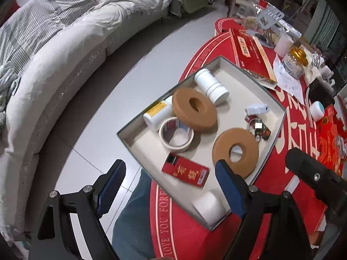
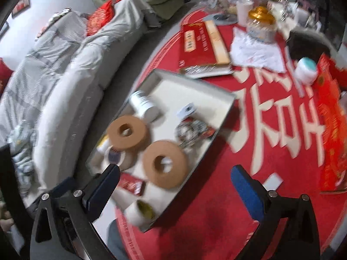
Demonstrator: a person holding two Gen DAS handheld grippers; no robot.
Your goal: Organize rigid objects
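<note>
A shallow grey tray sits at the edge of a red-clothed table. Inside lie two brown foam rings, a white bottle, a yellow-labelled white bottle, a tape roll, a small red box, a white roll, a white plug and a key bundle. My left gripper hovers open above the tray's near corner, holding nothing. My right gripper stands wide open over the tray's near end, also holding nothing.
A large red gift box lies beyond the tray. A gold-lidded jar, papers, a small teal-topped tub and red packets crowd the far table. A grey sofa curves at left; a person's knee shows below.
</note>
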